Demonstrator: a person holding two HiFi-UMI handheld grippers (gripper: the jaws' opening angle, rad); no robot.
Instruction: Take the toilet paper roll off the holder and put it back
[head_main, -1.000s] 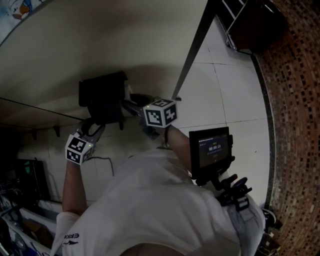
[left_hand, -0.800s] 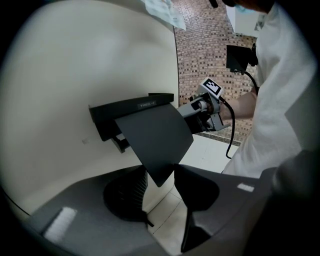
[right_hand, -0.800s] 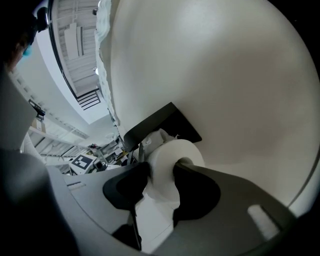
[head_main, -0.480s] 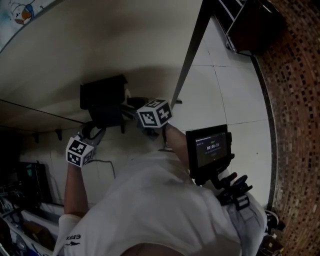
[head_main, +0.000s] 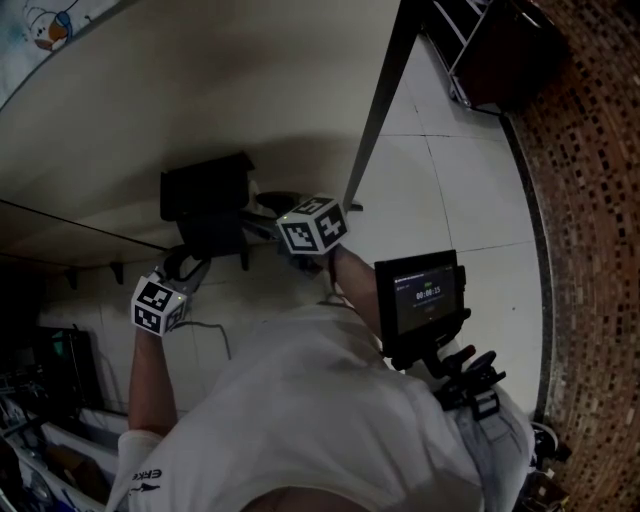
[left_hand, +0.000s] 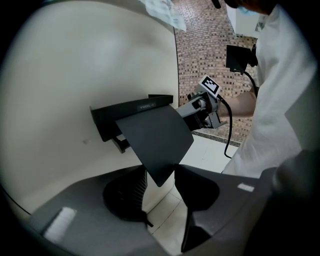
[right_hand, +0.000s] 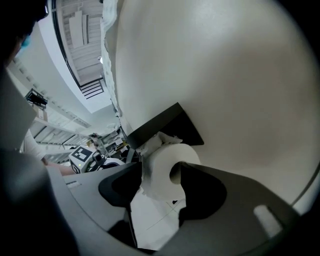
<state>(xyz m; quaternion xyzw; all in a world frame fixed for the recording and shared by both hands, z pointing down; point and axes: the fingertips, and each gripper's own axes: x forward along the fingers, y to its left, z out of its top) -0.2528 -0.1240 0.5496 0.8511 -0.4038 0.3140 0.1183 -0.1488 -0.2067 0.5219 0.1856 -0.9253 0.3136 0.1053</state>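
Two claws meet at a black holder (head_main: 205, 195) fixed to a pale wall (left_hand: 75, 65), one reaching in from each side. The left claw (left_hand: 161, 175) comes at it from below with its jaws standing wide. The holder's flat black flap (left_hand: 152, 137) is tilted outward and its lower corner dips into the gap between them, though I cannot tell whether it rests on either jaw. The right claw (right_hand: 161, 176) points in from the opposite side, and its jaws have just been opening. They stand wide with the toilet paper roll (right_hand: 162, 162) between them, close to both jaws, with no squeeze on it that I can see. The roll sits right under the holder's black body, its core hole turned toward the right-hand jaw. A torn, crumpled paper end (right_hand: 161, 140) pokes up against the holder's edge. In the head view the left marker cube (head_main: 160, 303) hangs below the holder, and the right marker cube (head_main: 313, 225) is just beside it. The person's white shirt (head_main: 330, 420) fills the lower part of that view above pale floor tiles (head_main: 440, 180). A small lit screen (head_main: 425, 295) on a dark mount sits at the person's right, near a mosaic-tiled wall (head_main: 590, 250).
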